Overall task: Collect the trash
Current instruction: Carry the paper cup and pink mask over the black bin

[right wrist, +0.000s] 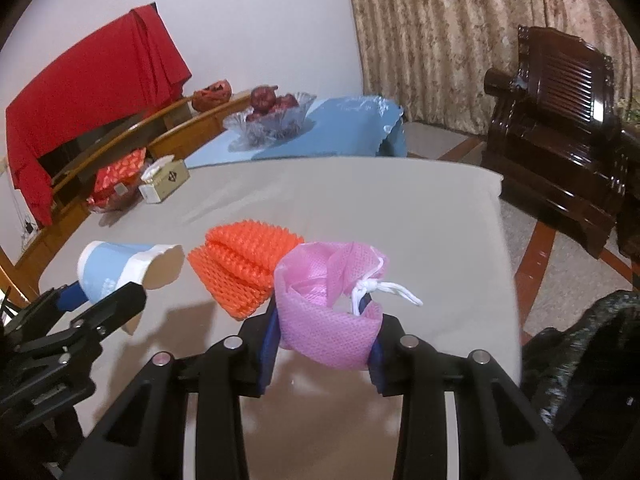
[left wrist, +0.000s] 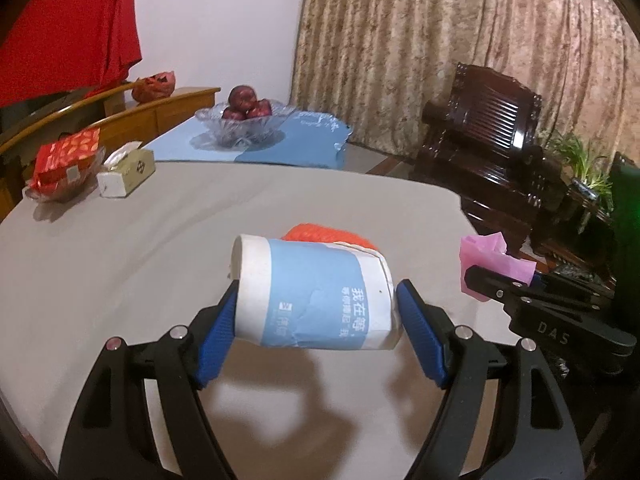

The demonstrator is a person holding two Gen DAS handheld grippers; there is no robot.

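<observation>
The left gripper grasps a crushed blue-and-white paper cup across its thin, easily dented wall. The right gripper pinches a soft pink mesh pouch; both look light.

A crumpled paper cup, white with a pale blue band and printed characters, lies on its side, lifted above the grey counter and pinched across its body, mouth dented. A pink mesh bag with a knotted white drawstring is bunched up and raised as well. Between them an orange foam net sleeve lies flat on the counter.
</observation>
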